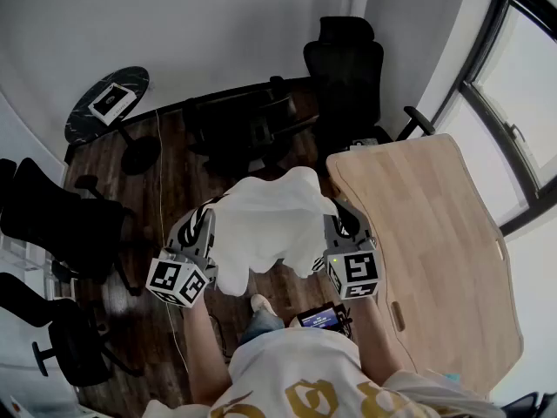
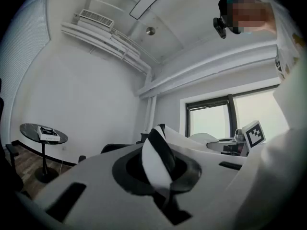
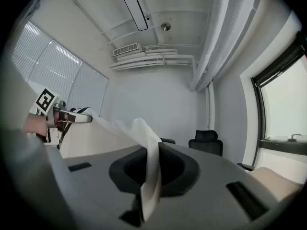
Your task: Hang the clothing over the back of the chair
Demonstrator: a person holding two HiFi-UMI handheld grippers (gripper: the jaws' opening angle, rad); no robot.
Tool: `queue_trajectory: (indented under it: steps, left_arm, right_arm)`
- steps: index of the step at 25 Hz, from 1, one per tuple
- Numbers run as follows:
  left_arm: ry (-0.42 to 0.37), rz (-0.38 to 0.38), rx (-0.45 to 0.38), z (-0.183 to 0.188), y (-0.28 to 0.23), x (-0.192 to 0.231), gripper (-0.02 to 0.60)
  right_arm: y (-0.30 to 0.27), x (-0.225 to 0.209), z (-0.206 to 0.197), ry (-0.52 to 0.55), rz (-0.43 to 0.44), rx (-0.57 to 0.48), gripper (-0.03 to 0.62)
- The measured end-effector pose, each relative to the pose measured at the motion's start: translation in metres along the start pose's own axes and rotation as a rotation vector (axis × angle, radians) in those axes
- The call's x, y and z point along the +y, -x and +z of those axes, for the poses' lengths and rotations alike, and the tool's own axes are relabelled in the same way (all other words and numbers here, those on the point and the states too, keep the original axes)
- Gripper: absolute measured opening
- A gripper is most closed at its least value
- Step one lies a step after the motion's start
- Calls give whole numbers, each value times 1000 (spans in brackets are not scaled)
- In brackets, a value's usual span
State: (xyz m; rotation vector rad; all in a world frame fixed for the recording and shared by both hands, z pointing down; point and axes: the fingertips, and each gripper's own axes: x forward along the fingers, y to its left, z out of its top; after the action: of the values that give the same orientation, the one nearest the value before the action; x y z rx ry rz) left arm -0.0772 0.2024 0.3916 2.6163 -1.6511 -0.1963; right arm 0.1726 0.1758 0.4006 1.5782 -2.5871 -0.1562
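Left tongs (image 1: 202, 225) pressed together on the clothing's (image 1: 274, 220) black-and-white striped trim (image 2: 158, 157); the left gripper view shows the band squeezed between the jaws. Right tongs (image 1: 341, 229) also clamped, pinching a plain white fold (image 3: 149, 176).

Progress, my read:
- Done: pickup. Clothing is in the air, stretched between the 2 tongs in front of the person, above the floor (image 1: 174, 172) and touching no furniture.
- Left: carry to a chair, lay it over the backrest, release both sides. Nothing is draped yet.
- Target chair not clear from here. Candidates: black chairs at far left (image 1: 61, 225), a dark low one straight ahead (image 1: 235, 124), and the high-back chair (image 1: 348, 68) beyond it. All are well apart from the clothing.

Materials/shapes:
- Clothing: thin, soft white fabric, billowing in loose folds, sagging between the 2 pinch points. Expect it to slide if draped unevenly.
- Round side table (image 1: 104, 103): dark top with a white box on it.
- High-back chair: black, with headrest and armrests.
- Floor: dark wood planks.
- Tabletop (image 1: 435, 225), right side: pale wood grain, rounded corners.
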Motion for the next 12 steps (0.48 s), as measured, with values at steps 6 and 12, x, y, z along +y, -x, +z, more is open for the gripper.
queue_trajectory:
  steps: [6, 12]
  left_arm:
    - [6, 16, -11, 5, 11, -6, 29]
    - [16, 24, -10, 9, 11, -7, 29]
  right_arm:
    - [10, 4, 7, 1, 24, -11, 30]
    - [11, 5, 11, -14, 55, -18, 31]
